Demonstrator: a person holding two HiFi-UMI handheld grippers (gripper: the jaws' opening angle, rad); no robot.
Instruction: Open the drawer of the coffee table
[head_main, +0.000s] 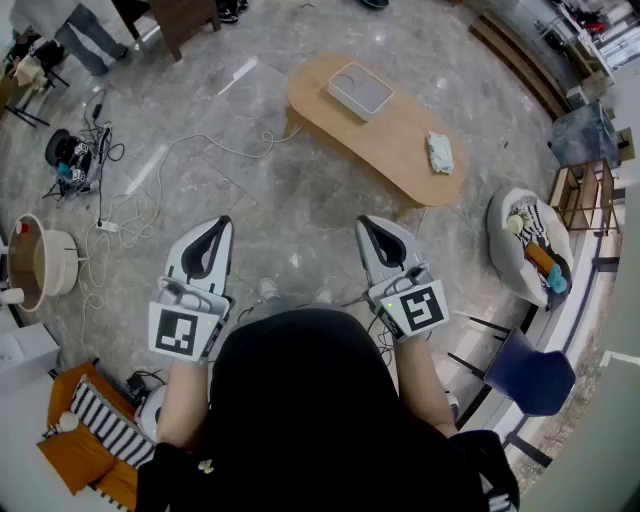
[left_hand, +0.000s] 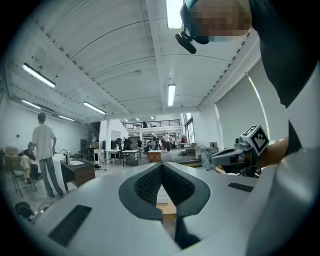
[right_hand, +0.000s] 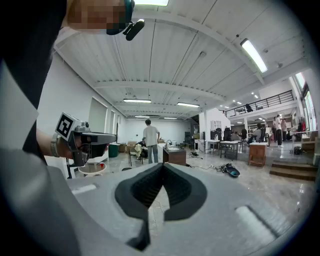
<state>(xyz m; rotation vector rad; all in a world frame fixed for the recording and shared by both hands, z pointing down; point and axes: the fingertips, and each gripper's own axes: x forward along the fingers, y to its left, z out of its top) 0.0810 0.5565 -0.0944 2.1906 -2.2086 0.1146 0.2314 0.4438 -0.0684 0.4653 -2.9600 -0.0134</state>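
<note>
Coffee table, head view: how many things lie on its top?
2. A flat grey tray sits toward the coffee table's far left end; a crumpled pale cloth lies near its right end. Nothing seems hidden.

Bright, even light from ceiling strip lights (right_hand: 255, 55) (soft shadows); fisheye edges bend, far background perhaps soft.

left tongs (head_main: 216, 228) closed and empty, right tongs (head_main: 367, 226) likewise, both held level
</note>
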